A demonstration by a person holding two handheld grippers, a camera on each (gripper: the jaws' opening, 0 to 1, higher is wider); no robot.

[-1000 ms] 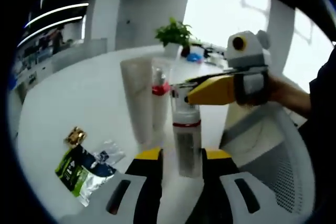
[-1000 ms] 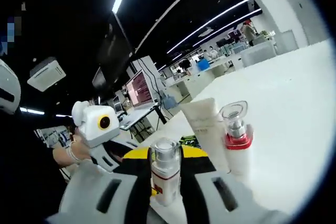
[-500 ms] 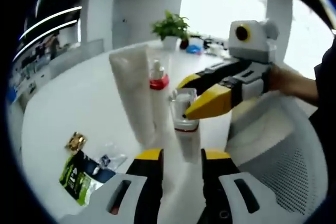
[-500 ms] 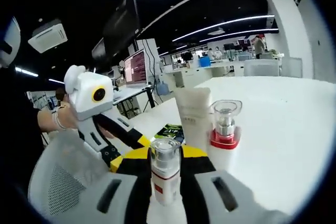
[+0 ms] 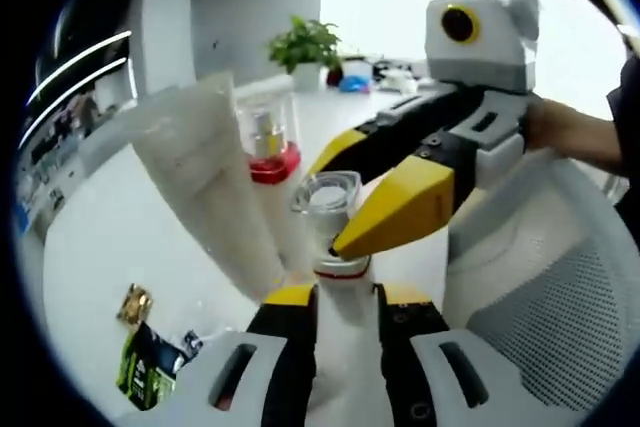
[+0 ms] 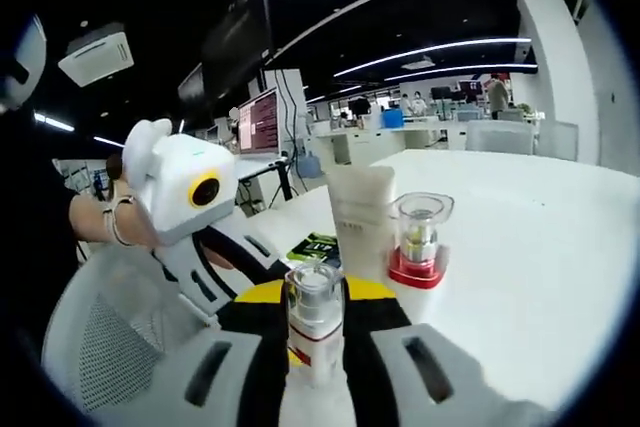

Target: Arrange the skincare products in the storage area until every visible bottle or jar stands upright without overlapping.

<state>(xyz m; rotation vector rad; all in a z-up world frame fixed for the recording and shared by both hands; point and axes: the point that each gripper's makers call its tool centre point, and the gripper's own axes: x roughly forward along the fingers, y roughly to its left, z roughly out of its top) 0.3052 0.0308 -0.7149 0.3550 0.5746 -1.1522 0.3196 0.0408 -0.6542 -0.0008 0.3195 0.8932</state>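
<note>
A clear pump bottle with a red band is held upright, with my right gripper shut on it. In the left gripper view that gripper reaches in from the right and grips the bottle near its cap. My left gripper is open, and its jaws flank the bottle's lower part closely. It enters the right gripper view from the left. A white tube and a red-collared bottle with a clear cap stand upright side by side on the white table.
A green sachet and a small gold packet lie on the table beside the tube. A white mesh chair sits close by. A potted plant stands at the far edge.
The left gripper has moved closer, so the held bottle now sits deep between its jaws. The tube and red-collared bottle loom larger. The right gripper still holds the bottle.
</note>
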